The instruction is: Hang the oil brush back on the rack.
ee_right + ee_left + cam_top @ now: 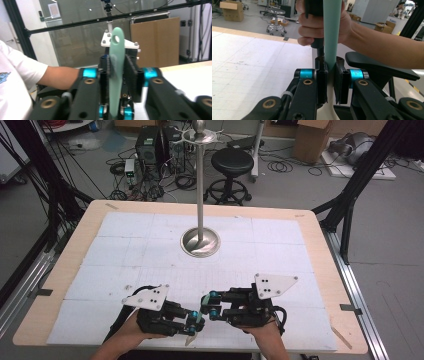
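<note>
Near the front edge of the surface (60, 270), well in front of the metal stand (200, 241) that rises from the middle of the white gridded mat (280, 250), the two grippers sit close together with their tips facing each other. The left gripper (192, 321) lies in front and left of the stand's round base, held by the person's left hand (131, 332); the right gripper (212, 305) lies in front and slightly right of it, held by the right hand (260, 330). Between them runs a mint-green utensil (332, 32) with a long flat handle. In the left gripper view, the left fingers (322, 82) are narrowed onto the utensil where the green handle meets a cream-coloured lower part, and the right hand is seen beyond. In the right gripper view, the right fingers (104, 75) stand close on either side of the handle, whose rounded end with a hanging hole sticks out past them; whether both pads press it I cannot tell for sure. Beyond the far edge of the surface, behind the stand, a black stool (231, 167) and tangled cables (150, 180) sit on the floor.
</note>
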Demonstrator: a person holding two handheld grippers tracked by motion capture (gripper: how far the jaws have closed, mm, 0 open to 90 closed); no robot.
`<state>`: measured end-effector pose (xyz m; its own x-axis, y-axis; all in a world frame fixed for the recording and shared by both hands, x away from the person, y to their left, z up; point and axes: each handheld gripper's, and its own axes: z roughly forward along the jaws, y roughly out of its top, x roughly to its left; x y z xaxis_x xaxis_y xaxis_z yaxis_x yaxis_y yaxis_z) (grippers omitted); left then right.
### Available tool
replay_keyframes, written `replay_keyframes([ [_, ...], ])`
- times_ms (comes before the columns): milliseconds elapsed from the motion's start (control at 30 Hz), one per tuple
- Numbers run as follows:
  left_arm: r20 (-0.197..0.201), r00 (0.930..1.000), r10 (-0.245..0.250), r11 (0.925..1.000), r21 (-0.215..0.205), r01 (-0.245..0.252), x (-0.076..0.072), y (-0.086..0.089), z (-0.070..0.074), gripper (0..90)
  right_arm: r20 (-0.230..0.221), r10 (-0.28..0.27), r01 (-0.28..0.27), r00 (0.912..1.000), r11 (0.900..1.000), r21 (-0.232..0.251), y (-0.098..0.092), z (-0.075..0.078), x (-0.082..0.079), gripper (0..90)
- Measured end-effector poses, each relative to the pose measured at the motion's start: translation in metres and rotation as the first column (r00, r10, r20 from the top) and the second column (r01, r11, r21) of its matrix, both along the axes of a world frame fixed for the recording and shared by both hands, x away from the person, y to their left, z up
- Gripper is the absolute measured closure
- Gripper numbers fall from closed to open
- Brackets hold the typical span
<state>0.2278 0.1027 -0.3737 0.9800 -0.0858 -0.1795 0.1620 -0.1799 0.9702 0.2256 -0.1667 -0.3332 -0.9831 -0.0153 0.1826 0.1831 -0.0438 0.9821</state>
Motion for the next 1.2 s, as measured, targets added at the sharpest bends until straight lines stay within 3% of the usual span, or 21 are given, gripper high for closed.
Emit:
replay_keyframes([
  [133, 0.004, 0.9999, 0.012, 0.9999, 0.001, -0.012, 0.0, 0.0, 0.0, 81.7, -0.017, -0.014, 0.014, 0.9998, 1.0, 0.003, 0.001, 0.0, -0.001, 79.0],
  [167, 0.0, 0.9996, 0.029, 0.9996, 0.001, -0.029, 0.001, 0.001, 0.001, 77.5, -0.024, -0.021, 0.021, 0.9995, 1.0, 0.002, 0.001, 0.0, -0.001, 79.2],
  [233, -0.014, 0.9966, 0.082, 0.9966, 0.014, -0.082, 0.002, 0.001, 0.002, 60.1, -0.034, -0.066, 0.066, 0.9972, 0.998, -0.009, 0.0, 0.001, -0.002, 79.7],
  [367, 0.028, 0.9845, 0.173, 0.9847, 0.018, -0.173, 0.001, 0.003, 0.003, 50.4, -0.056, -0.17, 0.167, 0.9839, 0.985, -0.048, 0.001, 0.004, -0.005, 80.1],
  [533, 0.072, 0.9679, 0.241, 0.9703, 0.009, -0.242, 0.001, 0.001, 0.002, 52.6, -0.042, -0.297, 0.294, 0.9539, 0.953, -0.074, 0.004, 0.008, -0.011, 81.3],
  [600, 0.074, 0.9641, 0.255, 0.9666, 0.007, -0.256, 0.002, 0.0, 0.002, 55.9, -0.04, -0.335, 0.33, 0.9415, 0.94, -0.089, 0.006, 0.01, -0.012, 82.0],
  [667, 0.066, 0.9626, 0.263, 0.9646, 0.005, -0.264, 0.003, -0.001, 0.001, 59.5, -0.037, -0.35, 0.346, 0.936, 0.934, -0.091, 0.006, 0.01, -0.013, 82.1],
  [733, 0.069, 0.962, 0.264, 0.9642, 0.007, -0.265, 0.003, -0.002, 0.001, 63.9, -0.038, -0.362, 0.358, 0.9313, 0.929, -0.094, 0.005, 0.01, -0.013, 82.2],
  [1000, 0.083, 0.9666, 0.242, 0.9694, 0.02, -0.245, 0.006, -0.002, -0.001, 83.1, -0.052, -0.356, 0.351, 0.933, 0.932, -0.094, 0.004, 0.008, -0.011, 81.6],
  [1067, 0.08, 0.9664, 0.244, 0.9688, 0.022, -0.247, 0.006, -0.003, -0.001, 83.4, -0.054, -0.353, 0.347, 0.9342, 0.933, -0.097, 0.004, 0.007, -0.011, 80.7],
  [1100, 0.084, 0.966, 0.245, 0.9684, 0.03, -0.248, 0.006, -0.003, -0.002, 83.5, -0.06, -0.342, 0.336, 0.9378, 0.938, -0.09, 0.003, 0.007, -0.011, 72.5],
  [1133, 0.082, 0.9658, 0.246, 0.9677, 0.036, -0.25, 0.007, -0.003, -0.002, 83.6, -0.069, -0.346, 0.341, 0.9358, 0.937, -0.076, 0.002, 0.007, -0.01, 58.5],
  [1167, 0.081, 0.9653, 0.248, 0.967, 0.038, -0.252, 0.008, -0.003, -0.003, 83.6, -0.073, -0.373, 0.368, 0.9248, 0.927, -0.077, 0.0, 0.007, -0.01, 49.7],
  [1200, 0.077, 0.9639, 0.255, 0.9655, 0.035, -0.258, 0.009, -0.003, -0.003, 83.7, -0.076, -0.383, 0.377, 0.9208, 0.923, -0.074, -0.002, 0.007, -0.011, 46.3],
])
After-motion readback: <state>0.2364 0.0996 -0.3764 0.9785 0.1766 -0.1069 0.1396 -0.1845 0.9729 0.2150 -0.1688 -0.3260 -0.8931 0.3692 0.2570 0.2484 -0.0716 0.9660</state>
